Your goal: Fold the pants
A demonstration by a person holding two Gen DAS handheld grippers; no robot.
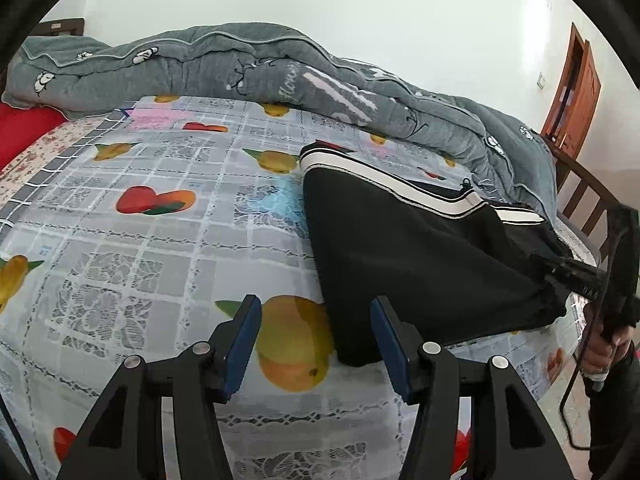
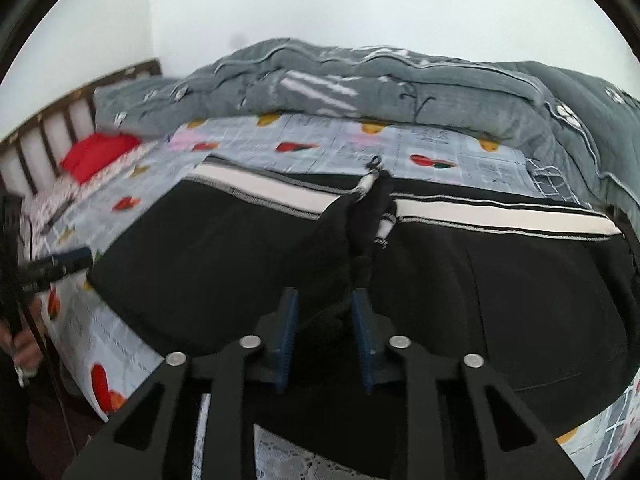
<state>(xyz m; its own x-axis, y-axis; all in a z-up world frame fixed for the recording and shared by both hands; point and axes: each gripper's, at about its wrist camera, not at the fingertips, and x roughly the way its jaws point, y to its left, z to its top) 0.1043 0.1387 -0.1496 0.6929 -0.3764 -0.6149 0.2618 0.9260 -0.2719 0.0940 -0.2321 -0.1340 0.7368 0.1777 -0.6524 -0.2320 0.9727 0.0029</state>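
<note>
Left wrist view: the left gripper [image 1: 316,320] hangs with its jaws spread and nothing between them, over the fruit-print bed sheet [image 1: 160,240] at the lower centre of the frame. The black pants [image 1: 420,264], with a white-striped waistband, lie on the bed at centre right. A grey quilt [image 1: 240,68] is bunched along the top. Right wrist view: the right gripper [image 2: 325,300] pinches a raised fold of the pants [image 2: 500,280] at lower centre.
</note>
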